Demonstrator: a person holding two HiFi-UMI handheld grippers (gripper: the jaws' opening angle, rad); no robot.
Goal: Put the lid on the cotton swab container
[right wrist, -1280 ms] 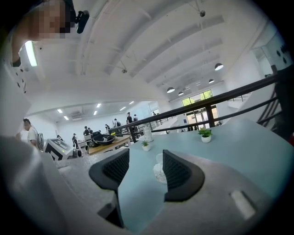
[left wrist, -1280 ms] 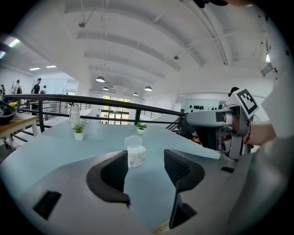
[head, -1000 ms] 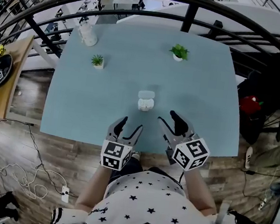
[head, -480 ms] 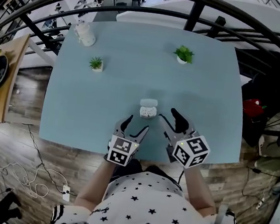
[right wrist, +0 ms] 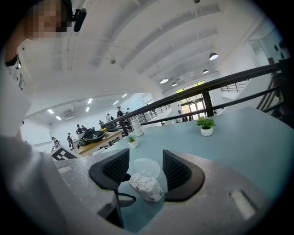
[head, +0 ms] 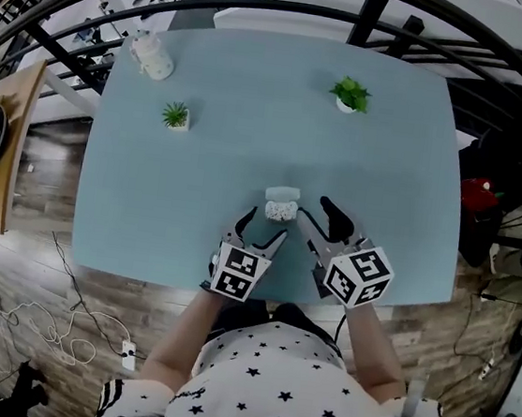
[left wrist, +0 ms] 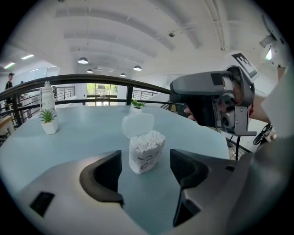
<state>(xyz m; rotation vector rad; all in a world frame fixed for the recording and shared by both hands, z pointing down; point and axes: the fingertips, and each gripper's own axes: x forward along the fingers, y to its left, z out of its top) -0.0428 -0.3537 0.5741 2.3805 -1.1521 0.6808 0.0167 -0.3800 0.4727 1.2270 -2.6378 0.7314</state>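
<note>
Cotton swab container [head: 280,212] sits close to the near edge of the smooth pale-blue tabletop [head: 198,186], about mid-width. It's a small clear squarish tub, open on top, packed with fluffy white swab heads, with dark print on its side. The left gripper [head: 264,227], grey with black textured pads, is right in front of it with its jaws opening; the tub is just past the tips, untouched. The right gripper [head: 315,209] is just to the tub's right, jaws apart, gripping nothing. The lid [head: 282,194], frosted and rounded, lies just behind the tub, though I can't really tell if they touch. Farther back there's a little potted plant [head: 175,115] toward the left edge, another plant [head: 350,95] near the far edge, and a white bottle [head: 151,55] at the far left corner.
</note>
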